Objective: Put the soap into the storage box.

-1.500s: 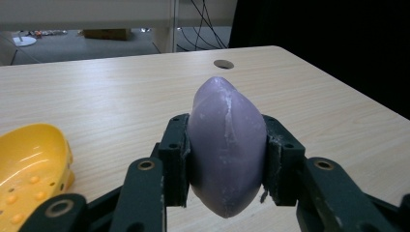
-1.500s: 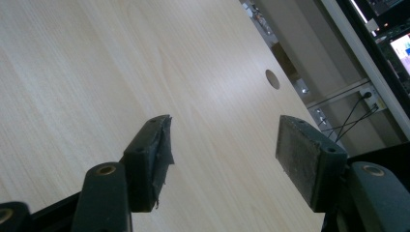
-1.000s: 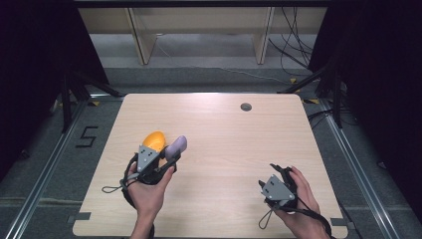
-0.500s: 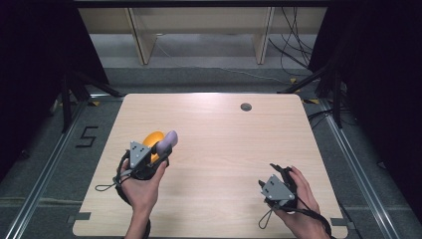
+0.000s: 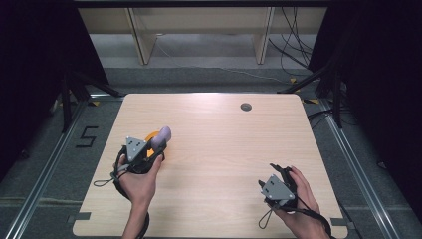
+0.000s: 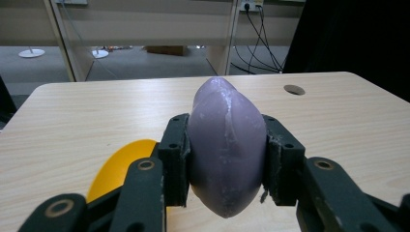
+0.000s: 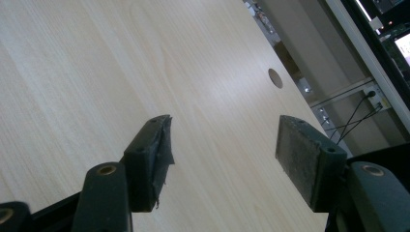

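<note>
My left hand-held gripper [image 6: 227, 193] is clamped on a purple egg-shaped object [image 6: 226, 150], held just above the surface [image 5: 224, 149] near its left edge beside an orange disc [image 6: 121, 166]. Judging it bound for that disc, I'd keep the squeeze even on both flanks and lower it slowly so the rounded thing doesn't slip. The left forearm reaches in from the near edge, jaws pointing away, while my right hand-held gripper [image 7: 222, 159] sits spread and empty near the near-right corner.
</note>
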Motion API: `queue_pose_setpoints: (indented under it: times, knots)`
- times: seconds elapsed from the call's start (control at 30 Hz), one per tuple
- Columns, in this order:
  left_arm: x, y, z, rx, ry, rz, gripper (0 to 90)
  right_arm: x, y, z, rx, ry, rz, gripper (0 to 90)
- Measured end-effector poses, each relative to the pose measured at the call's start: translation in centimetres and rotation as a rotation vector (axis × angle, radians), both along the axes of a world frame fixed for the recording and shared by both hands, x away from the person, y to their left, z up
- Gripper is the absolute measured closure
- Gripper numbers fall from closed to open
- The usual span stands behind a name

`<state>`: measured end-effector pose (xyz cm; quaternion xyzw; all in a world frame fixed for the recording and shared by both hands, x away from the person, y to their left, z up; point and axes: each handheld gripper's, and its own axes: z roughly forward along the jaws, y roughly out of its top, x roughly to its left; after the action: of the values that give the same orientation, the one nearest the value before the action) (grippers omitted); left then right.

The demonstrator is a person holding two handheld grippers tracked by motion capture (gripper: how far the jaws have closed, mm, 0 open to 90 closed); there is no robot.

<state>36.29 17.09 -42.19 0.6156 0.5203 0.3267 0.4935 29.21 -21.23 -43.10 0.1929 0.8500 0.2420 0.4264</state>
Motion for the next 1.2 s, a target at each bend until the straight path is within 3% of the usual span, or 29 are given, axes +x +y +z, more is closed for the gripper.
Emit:
queue_pose_setpoints:
  times: [0.37, 0.47, 0.7, 0.73, 0.77, 0.83, 0.9, 0.93, 1.0, 1.2]
  knots:
    - [1.2, 1.0, -0.1, 0.016, 0.001, 0.052, 58.8, 0.1, -0.1, 0.1, -0.02, -0.011, 0.002, 38.4]
    - [1.5, 1.1, -0.2, 0.026, 0.001, 0.064, 58.8, 0.0, 0.0, 0.0, 0.005, 0.007, -0.001, 38.4]
    - [2.3, 1.6, -0.4, 0.049, 0.007, 0.088, 58.8, 0.0, 0.0, 0.0, 0.006, 0.001, 0.001, 38.4]
    - [2.4, 1.7, -0.5, 0.051, 0.009, 0.092, 58.8, 0.1, -0.2, 0.1, -0.022, -0.012, 0.001, 38.4]
    - [2.6, 1.9, -0.5, 0.054, 0.009, 0.097, 58.8, 0.1, -0.1, 0.1, -0.016, -0.009, 0.0, 38.4]
    - [2.8, 2.1, -0.6, 0.059, 0.013, 0.103, 58.8, 0.0, 0.0, 0.0, 0.002, 0.002, -0.003, 38.4]
    - [3.1, 2.3, -0.8, 0.069, 0.016, 0.107, 58.8, 0.1, -0.1, 0.1, -0.022, -0.008, 0.002, 38.4]
    - [3.2, 2.3, -0.9, 0.075, 0.021, 0.113, 58.8, 0.0, 0.0, 0.0, 0.007, 0.004, -0.001, 38.4]
    - [3.5, 2.5, -1.2, 0.084, 0.028, 0.118, 58.9, -0.1, 0.1, -0.1, 0.015, 0.007, -0.009, 38.4]
    - [4.2, 2.9, -2.0, 0.101, 0.053, 0.134, 58.8, 0.0, 0.0, -0.1, 0.009, 0.01, -0.004, 38.3]
